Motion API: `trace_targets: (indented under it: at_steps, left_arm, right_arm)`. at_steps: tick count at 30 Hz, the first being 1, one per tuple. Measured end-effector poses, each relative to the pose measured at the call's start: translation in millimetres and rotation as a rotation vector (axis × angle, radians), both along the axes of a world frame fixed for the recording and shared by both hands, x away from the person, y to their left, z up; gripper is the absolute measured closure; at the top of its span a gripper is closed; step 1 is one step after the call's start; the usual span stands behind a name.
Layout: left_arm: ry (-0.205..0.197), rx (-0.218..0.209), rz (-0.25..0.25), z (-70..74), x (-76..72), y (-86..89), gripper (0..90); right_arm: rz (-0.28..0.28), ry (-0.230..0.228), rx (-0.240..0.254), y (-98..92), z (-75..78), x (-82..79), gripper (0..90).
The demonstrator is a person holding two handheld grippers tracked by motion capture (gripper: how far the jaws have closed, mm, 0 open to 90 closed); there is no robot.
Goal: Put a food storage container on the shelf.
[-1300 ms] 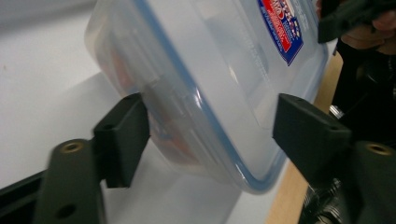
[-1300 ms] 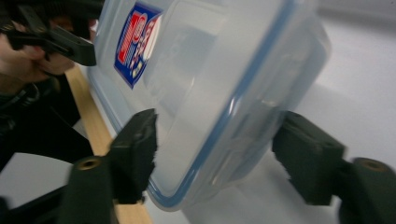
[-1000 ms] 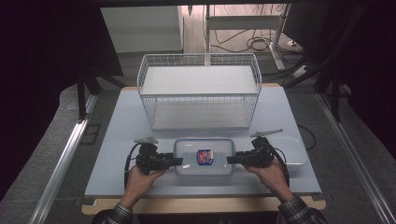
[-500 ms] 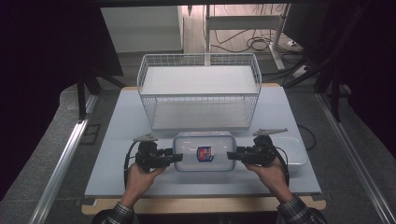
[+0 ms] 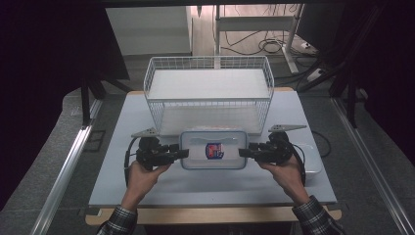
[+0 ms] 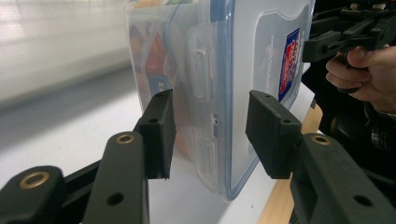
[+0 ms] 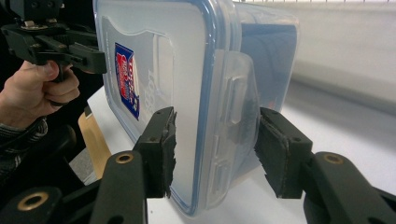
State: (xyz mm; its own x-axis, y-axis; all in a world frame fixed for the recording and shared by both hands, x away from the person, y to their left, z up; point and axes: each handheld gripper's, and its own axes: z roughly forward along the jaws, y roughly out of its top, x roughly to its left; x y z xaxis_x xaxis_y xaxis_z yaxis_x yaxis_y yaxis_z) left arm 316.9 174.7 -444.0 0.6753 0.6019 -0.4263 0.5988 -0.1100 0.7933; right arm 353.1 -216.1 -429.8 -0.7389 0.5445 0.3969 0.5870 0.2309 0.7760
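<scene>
While lidded container [image 5: 212, 149] sits just before wire basket [image 5: 209, 93], left tool [image 5: 182, 153] and right tool [image 5: 243, 152] straddle its ends, jaws apart; gripping, lifting remain.

I have the lidded container [image 5: 212, 149] on the table [image 5: 205, 183], near its front edge and about midway across. Directly behind it stands the wire basket [image 5: 209, 93], just beside it. My left gripper [image 5: 182, 154] sits at the container's left end, my right gripper [image 5: 243, 152] at its right end, each with its jaws either side of a lid clip. A shallow tray [image 5: 312, 159], I think, lies right of the right gripper.
</scene>
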Motion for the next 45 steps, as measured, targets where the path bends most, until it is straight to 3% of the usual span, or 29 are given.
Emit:
trace_targets:
  at_steps: [8, 9, 15, 22, 31, 38, 45]
  left_arm:
    - [-0.020, -0.008, 0.001, 22.4, 8.9, 2.9, 53.1]
    - [-0.030, -0.010, 0.001, 29.4, 11.6, 4.1, 53.1]
    - [-0.053, -0.005, 0.010, 51.7, 18.5, 7.8, 53.1]
    - [-0.072, -0.010, 0.023, 84.3, 33.9, 15.7, 53.0]
    - [-0.089, -0.015, 0.038, 116.2, 57.9, 20.9, 53.0]
    - [-0.094, -0.037, 0.046, 132.6, 80.7, 25.7, 52.8]
    - [-0.084, -0.057, 0.052, 136.0, 101.2, 26.8, 52.5]
  right_arm:
    - [-0.002, -0.038, 0.003, 2.9, 24.6, 8.7, 49.5]
    - [-0.004, -0.051, -0.001, 4.3, 34.0, 11.0, 49.5]
    - [-0.002, -0.067, 0.007, 7.8, 52.6, 18.8, 49.5]
    - [-0.009, -0.103, 0.038, 15.5, 83.2, 35.3, 49.6]
    - [-0.015, -0.116, 0.063, 20.6, 110.3, 59.0, 49.5]
    - [-0.024, -0.127, 0.064, 25.4, 130.6, 80.0, 49.5]
    - [-0.041, -0.121, 0.060, 27.8, 142.1, 102.2, 49.3]
